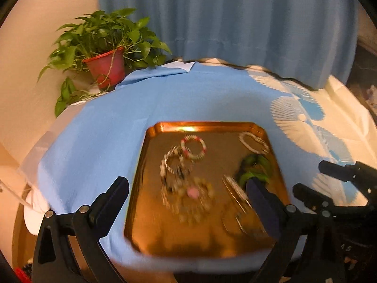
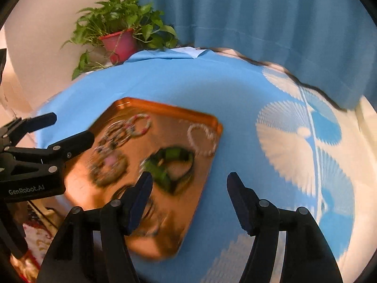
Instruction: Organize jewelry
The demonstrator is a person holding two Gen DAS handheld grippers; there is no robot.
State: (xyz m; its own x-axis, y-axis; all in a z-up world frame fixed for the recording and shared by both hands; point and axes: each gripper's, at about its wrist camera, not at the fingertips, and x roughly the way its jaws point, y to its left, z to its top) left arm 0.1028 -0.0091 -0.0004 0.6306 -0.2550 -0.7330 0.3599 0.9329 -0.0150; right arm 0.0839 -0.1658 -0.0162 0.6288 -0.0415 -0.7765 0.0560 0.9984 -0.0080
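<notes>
A copper-coloured tray [image 1: 205, 125] [image 2: 165, 105] lies on the blue cloth and holds several blurred pieces of jewelry. Among them are a pink-and-white beaded bracelet [image 1: 193, 147] [image 2: 141, 125], a black-and-white beaded bracelet [image 1: 175, 165], a white pearl bracelet [image 1: 253, 142] [image 2: 202, 139], a green bracelet [image 1: 255, 168] [image 2: 162, 174] and a piece with a pink stone [image 1: 193, 192]. My left gripper [image 1: 186, 184] [image 2: 73, 127] hangs wide open over the tray's near half, holding nothing. My right gripper [image 2: 189, 176] [image 1: 309, 176] is open above the tray's right edge, close to the green bracelet, also holding nothing.
A potted plant in a red pot [image 1: 106, 66] [image 2: 120, 40] stands at the far left corner. A blue curtain [image 1: 223, 23] hangs behind the table. The blue cloth [image 1: 94, 129] covers the table, with a white-and-blue patterned cloth [image 1: 306, 118] to the right.
</notes>
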